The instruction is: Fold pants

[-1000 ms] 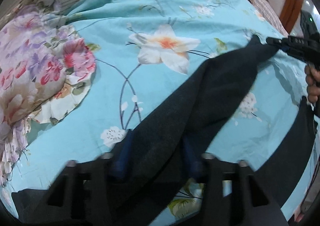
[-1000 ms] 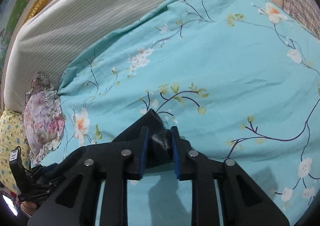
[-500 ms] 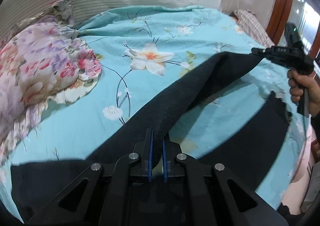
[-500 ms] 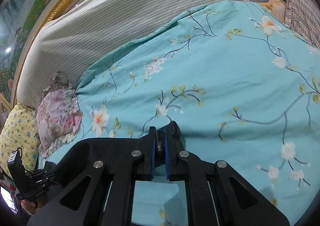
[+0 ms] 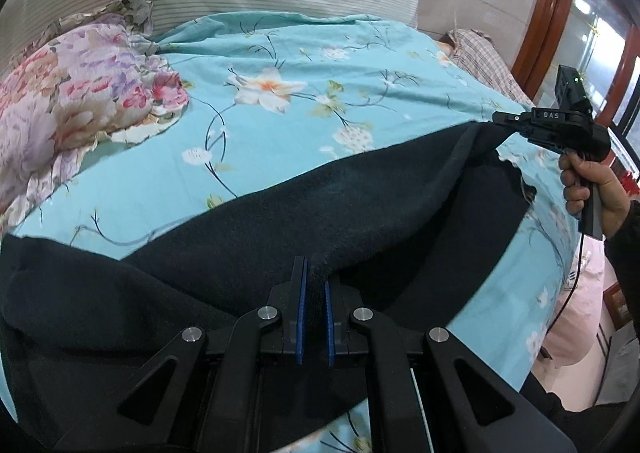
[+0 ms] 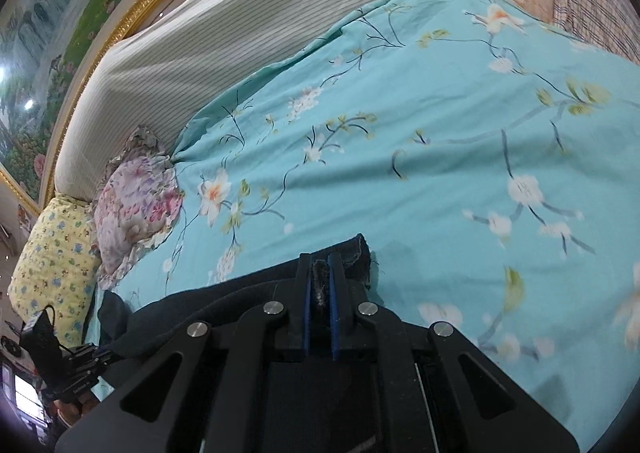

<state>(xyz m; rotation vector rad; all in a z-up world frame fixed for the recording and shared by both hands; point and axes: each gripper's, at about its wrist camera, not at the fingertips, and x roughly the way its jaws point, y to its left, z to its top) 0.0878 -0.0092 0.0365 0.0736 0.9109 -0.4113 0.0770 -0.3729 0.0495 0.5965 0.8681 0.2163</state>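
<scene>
Pants (image 5: 360, 213) (dark) — in both tongs

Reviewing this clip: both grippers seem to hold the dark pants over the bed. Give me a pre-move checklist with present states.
1. Left gripper shut on the pants: ok.
2. Right gripper shut on a frayed pants edge: ok.
3. Fabric spans between the grippers with no twist: cannot tell.
4. Turquoise floral bedspread ahead free for laying down: ok.
5. Floral pillow apart from the pants: ok.
6. Lower leg lies flat: cannot tell, partly hidden.
</scene>
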